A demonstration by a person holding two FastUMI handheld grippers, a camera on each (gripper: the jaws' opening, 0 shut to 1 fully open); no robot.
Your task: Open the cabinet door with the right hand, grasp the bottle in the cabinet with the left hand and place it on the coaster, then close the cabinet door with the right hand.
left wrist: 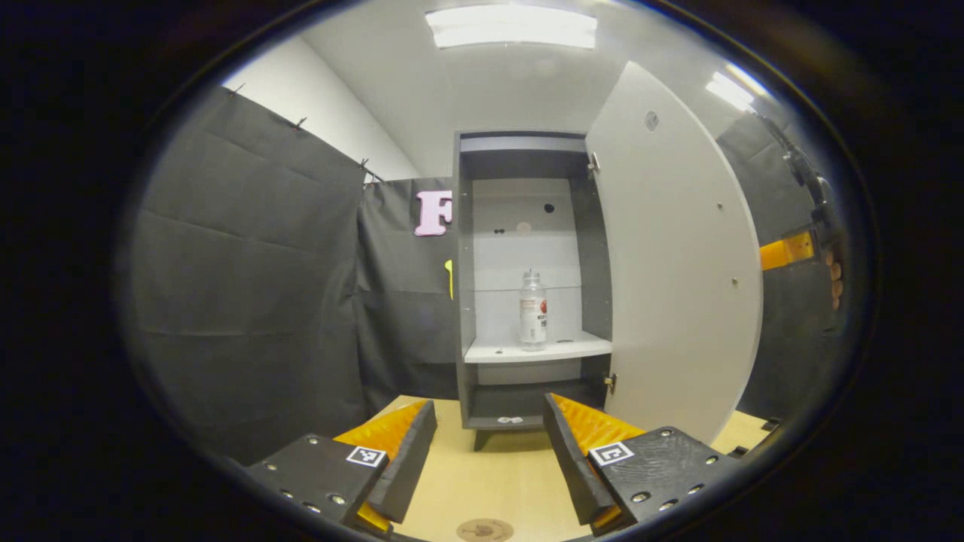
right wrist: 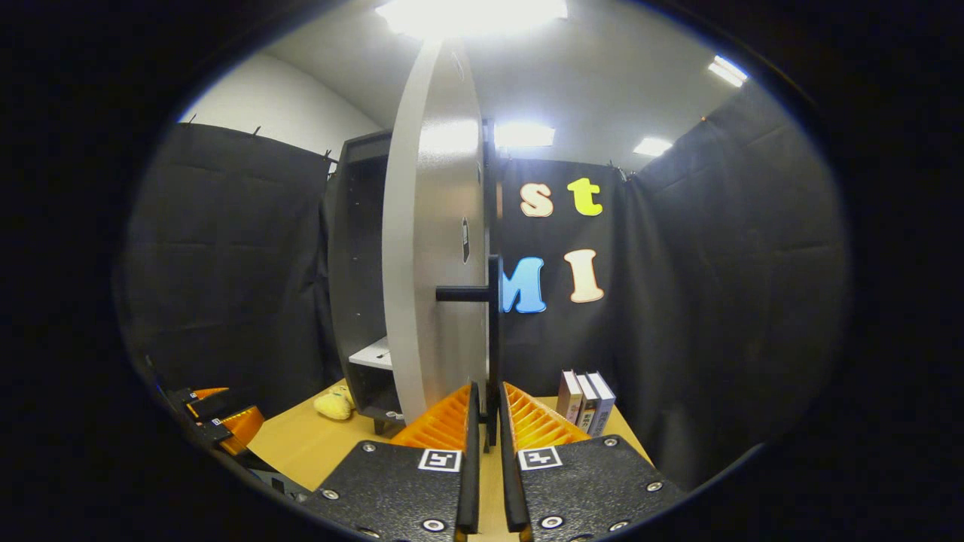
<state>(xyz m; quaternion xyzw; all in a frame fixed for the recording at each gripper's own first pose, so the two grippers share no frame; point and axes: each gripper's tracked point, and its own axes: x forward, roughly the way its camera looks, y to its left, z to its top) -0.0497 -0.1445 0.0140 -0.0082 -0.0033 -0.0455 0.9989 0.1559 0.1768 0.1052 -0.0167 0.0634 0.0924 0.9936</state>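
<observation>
Bottle [left wrist: 532, 310] first: it stands upright on the pale shelf [left wrist: 572, 348] inside the cabinet [left wrist: 463, 263], near the middle. It is see-through with a label round its belly and a small cap on top. It looks like thin plastic, so I think it is light and a bit squashy, and smooth enough to slip. It may tip over if it is bumped, since it is tall and thin. The best spot to take hold looks like the round middle, at the label, with a soft squeeze from both sides.

The left gripper [left wrist: 489, 444] is well apart from the bottle, low over the desk [left wrist: 489, 482]. Its jaws are wide open with nothing between them. The fingers have ribbed pads, which should help them hold a slick thing.

The cabinet door [left wrist: 678, 256] is swung wide open. It is flat, stiff and smooth, with rounded corners. The right gripper [right wrist: 486, 429] is at the door's thin dark bar handle [right wrist: 493, 339]. Its jaws are nearly closed round the bar, but I cannot tell if both sides press on it.

The coaster [left wrist: 484, 530] is a small flat round disc. It lies on the smooth wooden desk, just under the left gripper. Some books [right wrist: 586, 401] stand at the back of the desk.
</observation>
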